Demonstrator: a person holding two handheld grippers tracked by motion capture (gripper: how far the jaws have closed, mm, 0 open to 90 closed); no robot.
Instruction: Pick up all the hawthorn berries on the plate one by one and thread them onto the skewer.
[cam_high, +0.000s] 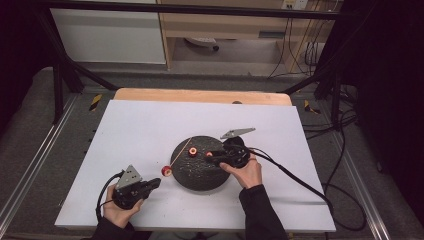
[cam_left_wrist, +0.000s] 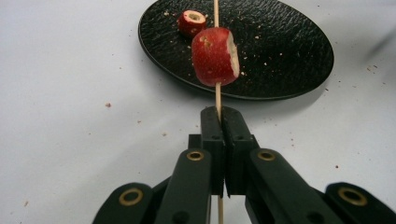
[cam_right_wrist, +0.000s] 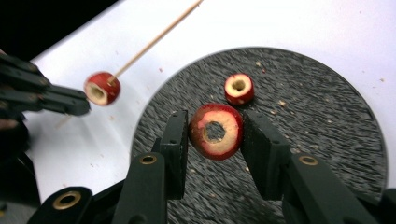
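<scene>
Left gripper view: fingers (cam_left_wrist: 219, 119) clamp skewer (cam_left_wrist: 216, 95); no legible writing.

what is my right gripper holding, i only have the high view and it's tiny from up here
Observer: The right gripper is shut on a cored red fruit ring, hole facing its camera, just above the black plate.
Operator: is another ring left on the plate
Observer: Yes, one smaller cored piece lies on it, hole up.
Operator: and the left one, does it really grip the skewer
Observer: Yes. The left gripper is shut on the wooden skewer, with one red fruit piece threaded just above the fingertips.
</scene>
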